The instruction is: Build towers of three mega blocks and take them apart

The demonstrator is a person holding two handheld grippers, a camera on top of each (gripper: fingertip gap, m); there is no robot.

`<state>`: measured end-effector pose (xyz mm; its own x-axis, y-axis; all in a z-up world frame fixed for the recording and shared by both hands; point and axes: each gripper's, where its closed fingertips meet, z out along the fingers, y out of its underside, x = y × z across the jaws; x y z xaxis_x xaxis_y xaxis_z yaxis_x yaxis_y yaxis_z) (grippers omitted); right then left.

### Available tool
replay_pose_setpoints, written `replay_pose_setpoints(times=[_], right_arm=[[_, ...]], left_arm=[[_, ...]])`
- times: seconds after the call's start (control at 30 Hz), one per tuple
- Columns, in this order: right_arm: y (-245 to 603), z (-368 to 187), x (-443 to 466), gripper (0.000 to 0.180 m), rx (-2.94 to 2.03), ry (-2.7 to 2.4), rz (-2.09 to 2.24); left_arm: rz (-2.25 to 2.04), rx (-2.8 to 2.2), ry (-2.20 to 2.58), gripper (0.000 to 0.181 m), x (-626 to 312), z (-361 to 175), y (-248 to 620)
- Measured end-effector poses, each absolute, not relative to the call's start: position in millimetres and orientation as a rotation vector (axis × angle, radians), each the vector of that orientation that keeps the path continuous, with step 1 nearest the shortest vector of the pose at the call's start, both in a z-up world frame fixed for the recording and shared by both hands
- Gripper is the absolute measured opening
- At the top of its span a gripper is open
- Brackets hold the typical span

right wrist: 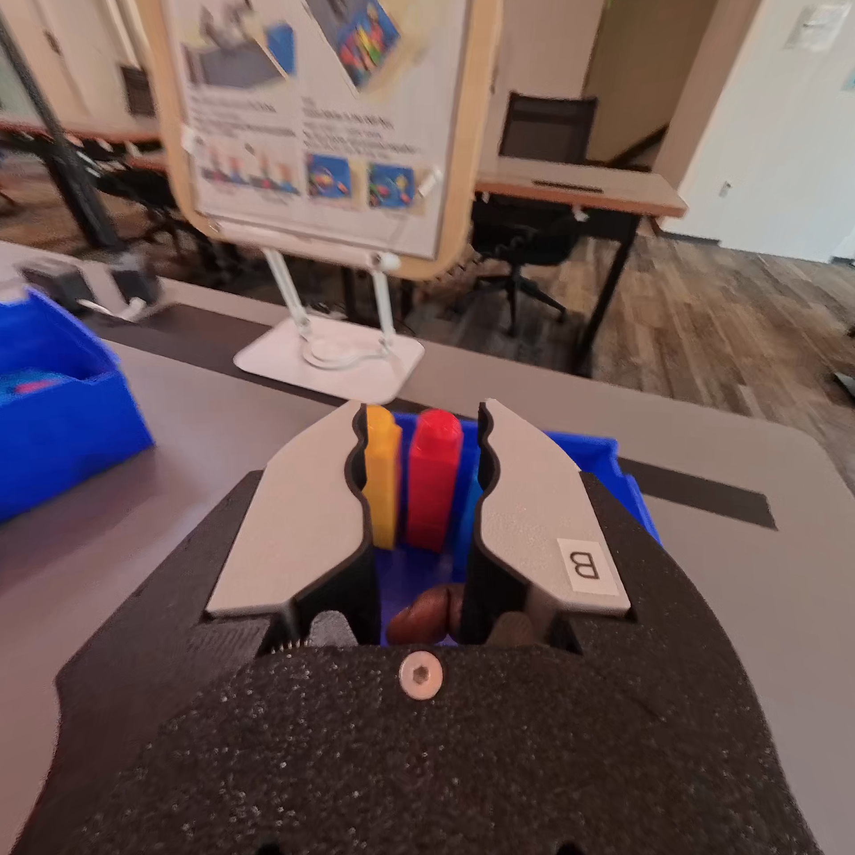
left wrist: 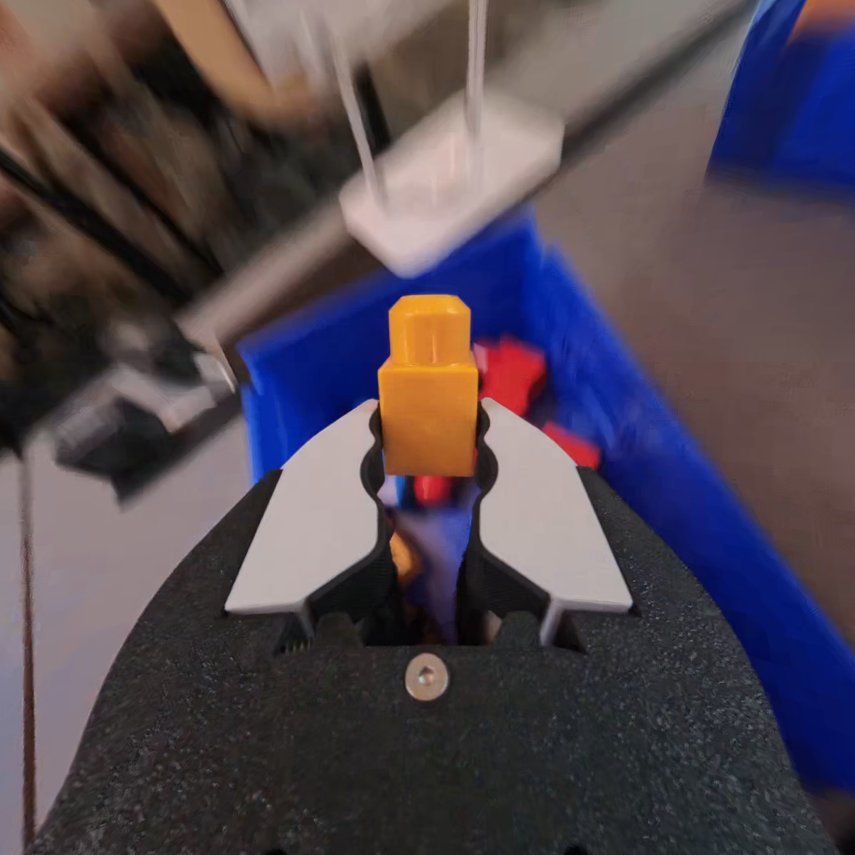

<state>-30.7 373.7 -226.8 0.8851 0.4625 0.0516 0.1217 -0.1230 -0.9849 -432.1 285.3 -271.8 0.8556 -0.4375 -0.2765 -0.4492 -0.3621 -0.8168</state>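
My left gripper is shut on an orange mega block, stud pointing away, held above a blue bin that holds several red blocks. The left wrist view is motion-blurred. My right gripper is open and empty. It hovers over another blue bin. In that bin a yellow tower and a red tower stand upright between my fingers; the yellow one lies close to the left finger, touching or not I cannot tell. A blue piece shows by the right finger.
A stand with an instruction sheet rests on a white base at the table's far edge. A second blue bin sits at left in the right wrist view. A black strip crosses the grey table. Desks and chairs stand beyond.
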Motion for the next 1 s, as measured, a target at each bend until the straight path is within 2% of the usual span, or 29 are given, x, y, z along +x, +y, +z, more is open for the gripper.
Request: replay_pose_setpoints(times=[0.03, 0.13, 0.2, 0.4, 0.57, 0.63, 0.67, 0.77, 0.83, 0.93, 1.0], right_arm=[[367.9, -215.2, -42.1, 0.044, -1.652, -0.467, 0.358], [341.2, -176.0, -88.7, 0.043, -1.514, -0.538, 0.565], [315.5, -150.0, -124.4, 0.042, -1.404, -0.610, 0.714], [205.6, -100.5, -219.3, 0.050, -0.990, -0.937, 1.195], [174.9, -98.6, -246.0, 0.057, -0.879, -1.027, 1.243], [167.4, -101.5, -251.0, 0.049, -0.870, -1.066, 1.267], [166.0, -104.5, -253.0, 0.035, -0.876, -1.088, 1.257], [167.0, -107.2, -251.9, 0.035, -0.884, -1.125, 1.163], [170.9, -100.0, -243.3, 0.035, -0.836, -1.095, 1.037], [183.1, -97.0, -230.6, 0.035, -0.763, -1.090, 0.634], [196.7, -96.7, -224.1, 0.035, -0.711, -1.084, 0.227]], left_arm=[[-0.003, -1.789, 0.621, 0.036, -419.9, -236.1, 289.2], [-0.147, -1.271, 0.600, 0.036, -373.6, -152.2, 268.2], [-0.277, -1.074, 0.662, 0.036, -337.5, -127.4, 245.5], [-0.982, -0.858, 0.782, 0.036, -259.4, -101.5, 188.3], [-1.104, -0.874, 0.921, 0.036, -234.1, -112.9, 171.3], [-1.049, -0.929, 0.975, 0.036, -225.9, -122.8, 173.9], [-1.025, -0.950, 1.001, 0.036, -222.4, -127.5, 174.3], [-0.986, -0.987, 1.022, 0.037, -221.6, -132.8, 177.2], [-0.934, -1.020, 0.988, 0.044, -231.1, -131.6, 184.6], [-0.909, -1.075, 0.835, 0.049, -254.7, -115.1, 196.3], [-0.931, -1.183, 0.644, 0.042, -268.3, -101.5, 209.6]])
